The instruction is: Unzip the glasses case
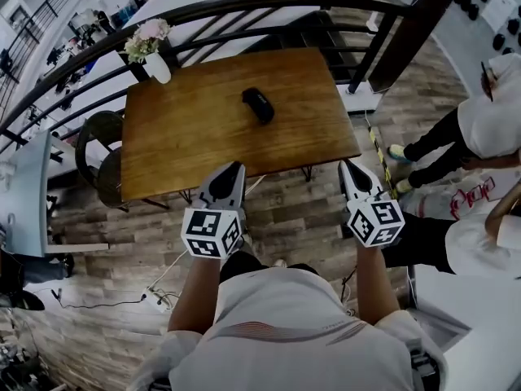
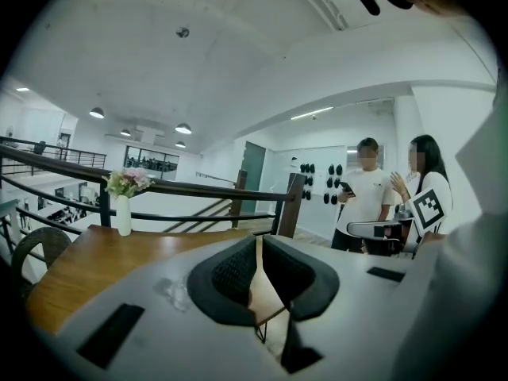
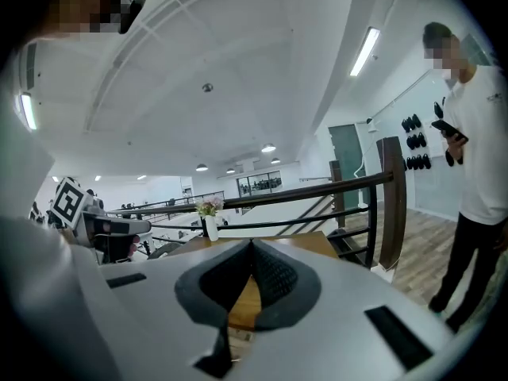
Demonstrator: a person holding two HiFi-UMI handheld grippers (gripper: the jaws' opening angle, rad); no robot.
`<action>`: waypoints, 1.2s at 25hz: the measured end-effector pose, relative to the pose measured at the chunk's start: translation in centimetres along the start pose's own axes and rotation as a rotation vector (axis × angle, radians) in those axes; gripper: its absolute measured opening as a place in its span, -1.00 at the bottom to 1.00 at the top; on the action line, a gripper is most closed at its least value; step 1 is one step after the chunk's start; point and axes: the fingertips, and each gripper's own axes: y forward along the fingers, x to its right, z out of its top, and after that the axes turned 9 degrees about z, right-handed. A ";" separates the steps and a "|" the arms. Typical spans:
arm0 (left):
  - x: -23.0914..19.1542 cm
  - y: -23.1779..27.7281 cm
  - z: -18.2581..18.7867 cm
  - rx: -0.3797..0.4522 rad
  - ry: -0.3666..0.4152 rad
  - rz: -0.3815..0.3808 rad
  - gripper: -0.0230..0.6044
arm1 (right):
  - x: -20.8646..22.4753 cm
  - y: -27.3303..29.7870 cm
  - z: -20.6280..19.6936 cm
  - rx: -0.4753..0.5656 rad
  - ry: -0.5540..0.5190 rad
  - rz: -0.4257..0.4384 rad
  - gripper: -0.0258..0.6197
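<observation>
Black oval glasses case [image 1: 258,105] lies well ahead of left hand-held gripper [image 1: 234,168] and right hand-held gripper [image 1: 348,166], both closed and empty. This looks like the approach step; next, reach it.

The glasses case [image 1: 258,104] lay too small on the bench [image 1: 179,137] for its zipper to show. A person in white [image 1: 488,125] was cut off at the right edge, and a chair [image 1: 98,157] sat half hidden behind the bench.

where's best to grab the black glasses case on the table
The glasses case lies flat and oblong on the table, slanting far-left to near-right, nothing beside it. So probably pinch across its narrow middle, coming from above the near edge. The zip is too small to see.
</observation>
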 end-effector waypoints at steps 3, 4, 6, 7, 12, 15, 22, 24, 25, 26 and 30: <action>-2.1 3.1 1.6 0.008 0.005 -0.019 -0.82 | 0.9 3.3 1.4 -0.003 -0.002 -0.016 -0.76; -2.9 4.2 2.2 0.011 0.008 -0.023 -0.82 | 1.1 4.6 2.0 -0.005 -0.006 -0.018 -0.76; -4.7 6.4 3.2 0.009 0.006 -0.033 -0.82 | 1.4 7.2 3.0 -0.012 -0.014 -0.023 -0.76; -5.6 7.4 3.5 0.006 0.004 -0.040 -0.82 | 1.5 8.5 3.4 -0.016 -0.015 -0.027 -0.76; -11.2 11.3 4.9 -0.011 -0.010 -0.062 -0.82 | 0.8 15.3 5.4 -0.036 -0.033 -0.039 -0.76; -13.9 13.7 5.4 -0.022 -0.015 -0.073 -0.82 | 0.8 19.1 5.8 -0.056 -0.042 -0.043 -0.76; -18.3 18.4 5.2 -0.070 -0.014 -0.090 -0.82 | 1.5 24.9 4.7 -0.093 -0.007 -0.061 -0.76; -18.2 19.5 5.1 -0.079 -0.009 -0.091 -0.82 | 2.6 25.5 4.3 -0.100 0.006 -0.063 -0.76; -18.0 20.1 5.0 -0.080 -0.002 -0.089 -0.82 | 3.3 25.7 4.1 -0.101 0.013 -0.062 -0.76; -17.7 20.7 5.0 -0.083 0.004 -0.084 -0.82 | 4.0 25.9 4.0 -0.103 0.021 -0.058 -0.76; -17.0 22.3 4.7 -0.099 0.011 -0.050 -0.82 | 6.4 26.7 3.3 -0.119 0.033 -0.033 -0.76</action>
